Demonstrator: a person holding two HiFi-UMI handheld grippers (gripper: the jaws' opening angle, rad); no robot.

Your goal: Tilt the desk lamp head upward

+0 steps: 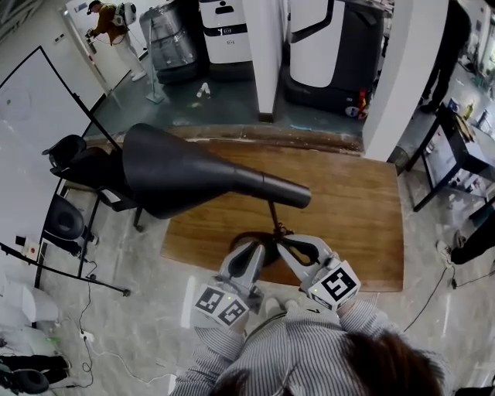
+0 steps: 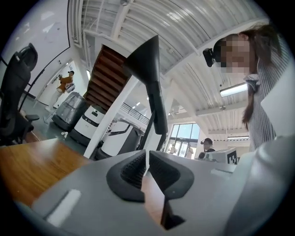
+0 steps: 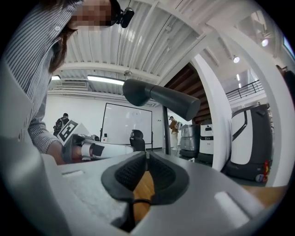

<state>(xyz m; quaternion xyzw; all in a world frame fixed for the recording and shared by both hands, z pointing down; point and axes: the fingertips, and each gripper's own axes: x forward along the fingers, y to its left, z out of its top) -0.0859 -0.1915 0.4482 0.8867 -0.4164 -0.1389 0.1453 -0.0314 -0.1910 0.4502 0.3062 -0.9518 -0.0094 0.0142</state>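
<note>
A black desk lamp stands on the wooden table, its big cone head lying roughly level and flaring to the left. Its thin stem drops to a dark round base near the table's front edge. My left gripper sits over that base, jaws together with nothing between them. My right gripper is just right of the stem, shut and empty. In the left gripper view the lamp head rises above the left gripper. In the right gripper view the lamp head crosses above the right gripper.
Black office chairs stand left of the table beside a whiteboard. A white pillar rises at the table's far right corner. Large robots are parked behind. A black side table stands to the right. A person is far off.
</note>
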